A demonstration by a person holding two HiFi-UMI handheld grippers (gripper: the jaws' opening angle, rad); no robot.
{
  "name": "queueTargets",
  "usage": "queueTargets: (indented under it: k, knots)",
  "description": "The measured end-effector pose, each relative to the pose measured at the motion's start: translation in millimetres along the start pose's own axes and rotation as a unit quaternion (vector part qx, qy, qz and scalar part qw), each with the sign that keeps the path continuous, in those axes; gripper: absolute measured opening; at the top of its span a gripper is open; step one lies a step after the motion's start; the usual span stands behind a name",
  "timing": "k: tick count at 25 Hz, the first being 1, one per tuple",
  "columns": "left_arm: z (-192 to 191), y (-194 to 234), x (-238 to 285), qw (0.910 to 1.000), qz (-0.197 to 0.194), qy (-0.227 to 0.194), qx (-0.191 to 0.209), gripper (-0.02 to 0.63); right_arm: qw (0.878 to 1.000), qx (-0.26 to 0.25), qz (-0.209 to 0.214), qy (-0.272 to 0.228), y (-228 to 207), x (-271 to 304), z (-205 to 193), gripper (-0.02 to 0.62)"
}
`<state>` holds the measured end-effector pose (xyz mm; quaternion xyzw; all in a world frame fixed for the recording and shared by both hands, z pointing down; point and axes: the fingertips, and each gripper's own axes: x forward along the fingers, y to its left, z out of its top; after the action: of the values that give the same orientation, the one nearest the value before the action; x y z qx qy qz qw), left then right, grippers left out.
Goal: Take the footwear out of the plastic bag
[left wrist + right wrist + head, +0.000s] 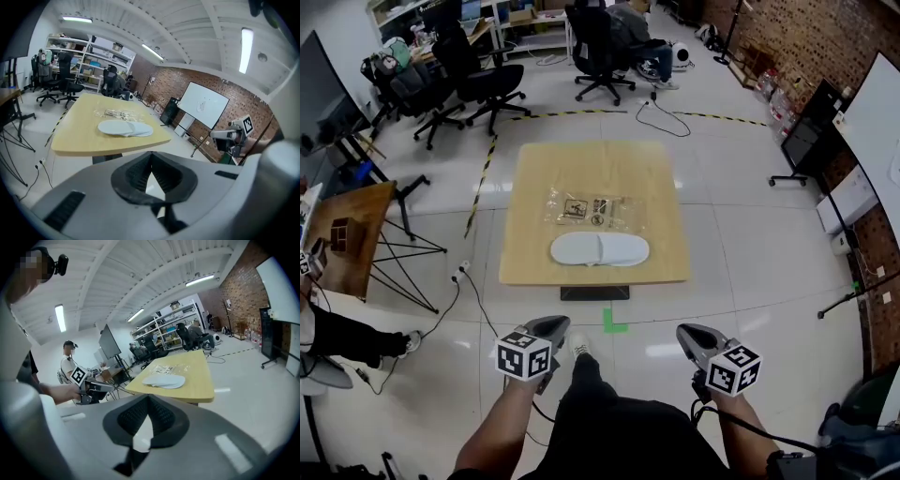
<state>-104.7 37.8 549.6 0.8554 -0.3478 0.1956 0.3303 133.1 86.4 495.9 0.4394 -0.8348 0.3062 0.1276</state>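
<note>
Slippers: a pair of flat white slippers (pixel 599 249) lies on the near part of the table, toes meeting in the middle, outside the bag.
Plastic bag: the clear, crinkled plastic bag (pixel 592 208) with printed marks lies flat just beyond the slippers, toward the table's middle.
Table: a light wooden table (pixel 534 178) on a pale tiled floor; slippers and bag are the only things on it.
Left gripper: the left gripper (pixel 555 325) is held low near the person's body, well apart from the table; its jaws are closed together with nothing between them.
Right gripper: the right gripper (pixel 688 334) is likewise back from the table edge, jaws pressed together and empty.
Floor: a green tape mark (pixel 614 323) sits between the table's base and the grippers.
Surroundings: black office chairs (pixel 483 80) stand beyond the table; a whiteboard (pixel 874 122) leans by the brick wall at right.
</note>
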Motion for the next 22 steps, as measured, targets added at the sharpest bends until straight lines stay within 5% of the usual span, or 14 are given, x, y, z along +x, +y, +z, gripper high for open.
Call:
queueTargets:
  k: [4, 9, 13, 22]
  knots:
    - [-41.5, -75.6, -28.7, 0.9992, -0.010, -0.037, 0.007, 0.006, 1.000, 0.013, 0.013, -0.022, 19.0, -55.0, -56.2, 0.001]
    - [-97.7, -141.6, -73.0, 0.9985, 0.005, -0.013, 0.053, 0.006, 0.999, 0.034, 0.029, 0.000, 44.9, -97.6, -108.6, 0.002]
    - [-131.0, -146.5, -100.0, 0.9986, 0.030, -0.001, 0.043, 0.006, 1.000, 0.002, 0.029, -0.001, 56.3, -121.8, -112.8, 0.002]
    - [-126.1, -147.2, -153.6, 0.9964, 0.054, -0.041, 0.050, 0.006, 1.000, -0.017, 0.024, -0.009, 99.0, -121.6, -109.7, 0.000]
